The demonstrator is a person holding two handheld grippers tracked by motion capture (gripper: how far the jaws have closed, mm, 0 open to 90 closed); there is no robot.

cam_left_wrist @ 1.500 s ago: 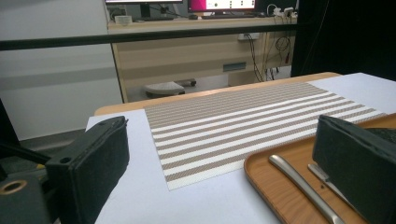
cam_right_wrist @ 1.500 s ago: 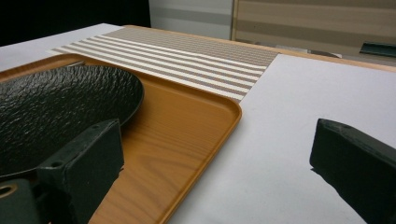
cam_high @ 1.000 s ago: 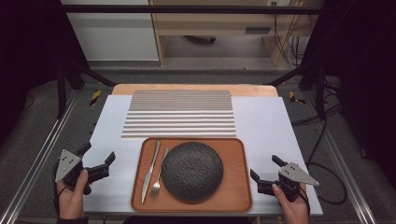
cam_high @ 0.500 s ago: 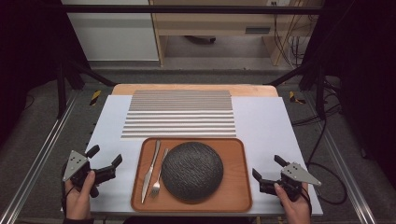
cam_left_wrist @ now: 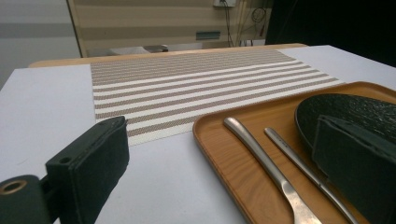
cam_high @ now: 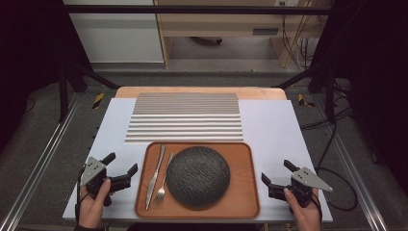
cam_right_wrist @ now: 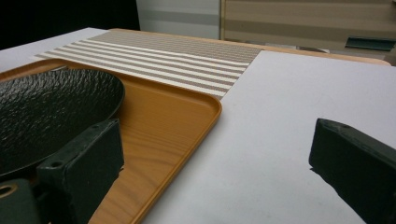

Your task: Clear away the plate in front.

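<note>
- Currently the tray [cam_high: 243, 197] sits at the table's [cam_high: 269, 125] near edge, centred, its far rim just beside the striped mat [cam_high: 185, 118].
- On the tray: a dark plate [cam_high: 197, 175] in the middle, a knife [cam_high: 155, 175] and fork [cam_high: 163, 185] lying side by side along the left side.
- Left hand-held gripper [cam_high: 119, 169]: jaws apart, low by the tray's left rim, aimed toward the cutlery; nothing held.
- Right hand-held gripper [cam_high: 278, 177]: jaws apart, just beside the tray's right rim, empty.
- Risk, as I judge it: a lift by the two rims with uneven height would tilt the tray, so plate and cutlery slide.
- Risk: the left jaw coming in over the rim could knock the knife against the fork.
- Risk: thin rims may slip from the pads if gripped shallowly.
</note>
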